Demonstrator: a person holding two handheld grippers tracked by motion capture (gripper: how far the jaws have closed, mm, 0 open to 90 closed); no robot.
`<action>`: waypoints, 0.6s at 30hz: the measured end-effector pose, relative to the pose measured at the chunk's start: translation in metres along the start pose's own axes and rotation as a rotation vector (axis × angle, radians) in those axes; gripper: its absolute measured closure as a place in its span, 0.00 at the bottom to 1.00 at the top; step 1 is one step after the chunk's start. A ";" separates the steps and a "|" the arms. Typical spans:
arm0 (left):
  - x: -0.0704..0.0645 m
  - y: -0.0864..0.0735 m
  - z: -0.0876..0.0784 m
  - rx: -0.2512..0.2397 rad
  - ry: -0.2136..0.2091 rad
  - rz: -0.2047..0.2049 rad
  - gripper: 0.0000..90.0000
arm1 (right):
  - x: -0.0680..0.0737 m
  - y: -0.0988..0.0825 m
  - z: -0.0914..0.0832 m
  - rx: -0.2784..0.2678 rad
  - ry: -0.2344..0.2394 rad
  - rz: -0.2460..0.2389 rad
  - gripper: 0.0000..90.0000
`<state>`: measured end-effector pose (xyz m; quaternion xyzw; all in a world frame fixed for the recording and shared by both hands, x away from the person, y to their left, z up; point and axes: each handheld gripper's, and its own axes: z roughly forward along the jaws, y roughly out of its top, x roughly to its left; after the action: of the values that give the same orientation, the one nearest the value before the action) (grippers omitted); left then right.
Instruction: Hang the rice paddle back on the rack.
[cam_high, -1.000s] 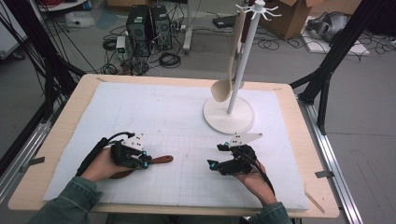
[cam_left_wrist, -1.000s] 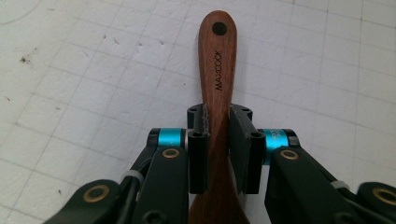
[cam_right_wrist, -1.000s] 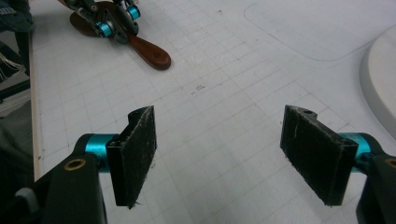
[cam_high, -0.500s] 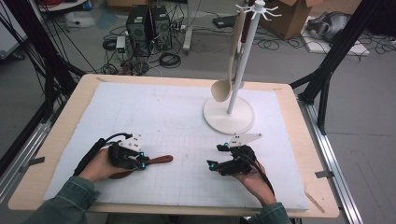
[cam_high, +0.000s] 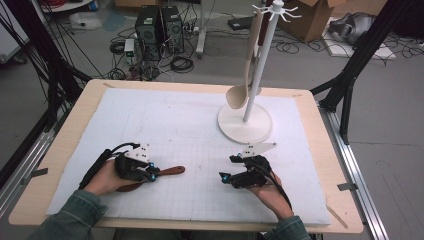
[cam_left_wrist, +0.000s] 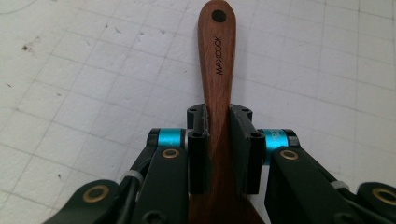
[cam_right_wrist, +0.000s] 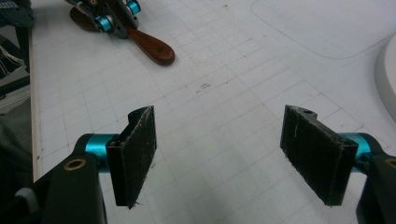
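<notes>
Left gripper (cam_left_wrist: 218, 140) jaws pinching dark wooden spatula (cam_left_wrist: 218, 56) handle, near front-left tabletop edge. Right gripper (cam_right_wrist: 219, 154) jaws spread, empty. Step judged: pickup. Next: lift toward rack (cam_high: 260, 65), back-right.

In the left gripper view we lose the broad end of the dark wooden spatula (cam_left_wrist: 218, 70) behind the left gripper (cam_left_wrist: 218, 140) and the bottom edge, so its blade shape stays unclear. From above, the left hand (cam_high: 107, 177) covers most of that blade. The right gripper view cuts the white stand base (cam_right_wrist: 386, 70) at the right edge. The pale wooden spoon (cam_high: 239, 92) hangs with its top blurred against the stand's hooks.
</notes>
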<state>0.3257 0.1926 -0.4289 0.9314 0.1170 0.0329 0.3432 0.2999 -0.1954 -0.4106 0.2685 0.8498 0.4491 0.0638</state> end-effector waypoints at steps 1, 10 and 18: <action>0.000 0.000 0.000 -0.001 -0.001 -0.002 0.86 | 0.000 0.000 0.000 -0.002 0.001 -0.002 0.29; -0.001 0.003 -0.002 -0.025 0.000 0.001 0.86 | 0.001 0.001 0.003 -0.001 0.003 -0.003 0.29; -0.003 0.008 -0.006 -0.055 -0.001 0.014 0.86 | 0.006 0.006 0.015 0.003 0.013 0.010 0.29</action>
<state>0.3238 0.1901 -0.4189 0.9224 0.1092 0.0380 0.3685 0.3022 -0.1788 -0.4135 0.2701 0.8495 0.4498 0.0556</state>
